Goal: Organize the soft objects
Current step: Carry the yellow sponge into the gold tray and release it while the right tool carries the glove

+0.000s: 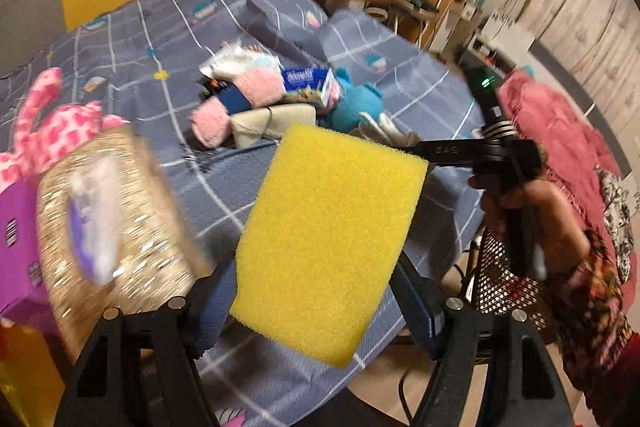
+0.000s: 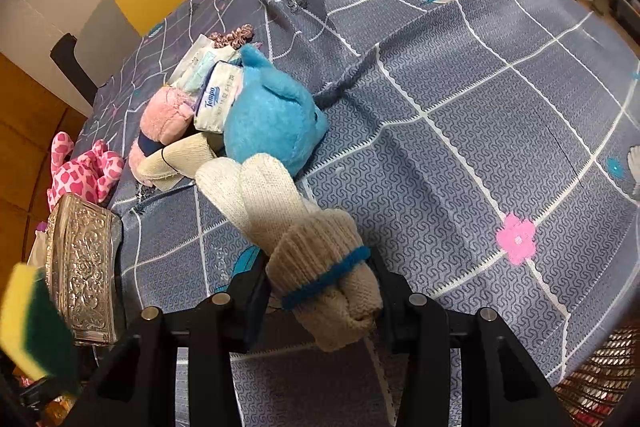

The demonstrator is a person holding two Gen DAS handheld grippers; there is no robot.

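Everything here sits on a bed (image 2: 460,115) with a grey-blue checked cover, so I'll place things off the blue plush toy (image 2: 272,123) in the middle of the pile.

The right hand-held gripper (image 2: 320,291) is clamped tight on the cuff end of a cream knit glove (image 2: 320,267) with a blue band, and the glove's fingers stretch up to touch the blue plush. Just left of the plush there's a tissue pack (image 2: 218,103), a pink fuzzy roll (image 2: 166,119) and another cream cloth piece (image 2: 188,155).

The left hand-held gripper (image 1: 320,311) has a yellow sponge (image 1: 328,243) between its jaws, held up off the bed, nearer the camera than the plush; the jaws stand wide and I can't tell if the pads actually press on it. From the right wrist view the sponge shows a green back.

Well to the left of the plush: a shiny embossed box (image 2: 84,267) and a pink spotted plush (image 2: 86,171) behind it.
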